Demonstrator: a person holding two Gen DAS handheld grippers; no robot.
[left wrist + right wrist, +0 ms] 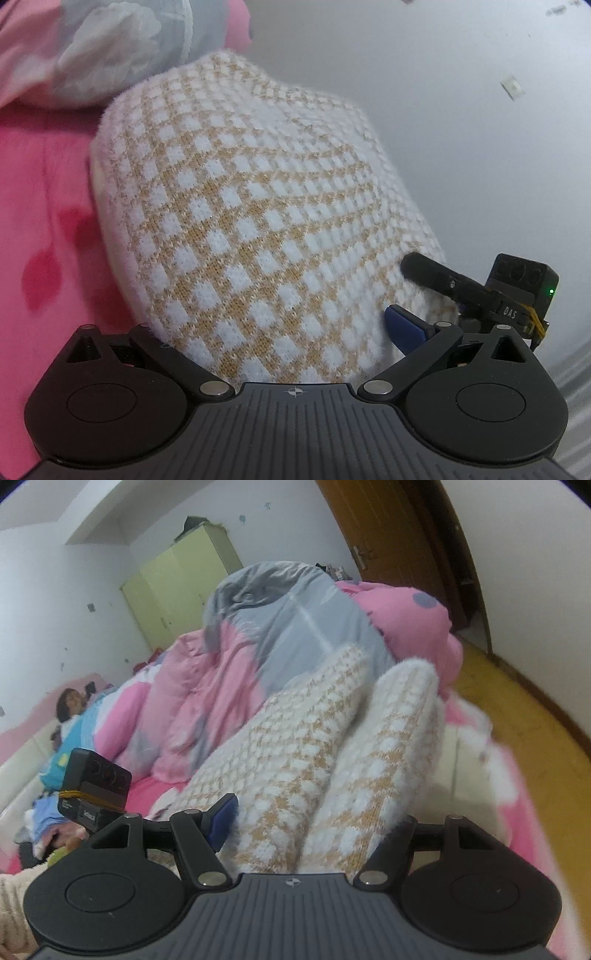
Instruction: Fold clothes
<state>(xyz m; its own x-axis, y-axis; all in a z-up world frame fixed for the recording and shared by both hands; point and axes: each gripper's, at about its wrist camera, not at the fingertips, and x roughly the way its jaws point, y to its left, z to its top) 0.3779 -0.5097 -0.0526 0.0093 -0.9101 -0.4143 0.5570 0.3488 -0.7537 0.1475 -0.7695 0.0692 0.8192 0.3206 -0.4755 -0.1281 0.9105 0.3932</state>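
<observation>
Now left gripper (280, 354) wide, checked sweater (236, 206) bunched between fingers; right gripper (314, 834) also wide, sweater folds between, pink quilt (207, 686) behind.

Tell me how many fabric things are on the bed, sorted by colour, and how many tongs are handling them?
White-and-tan checked knit sweater: 1
Pink-and-grey quilt: 1
Pink bed sheet: 1
Tongs: 2, the left tongs and right tongs, each with the sweater between its fingers
Total: 5
</observation>
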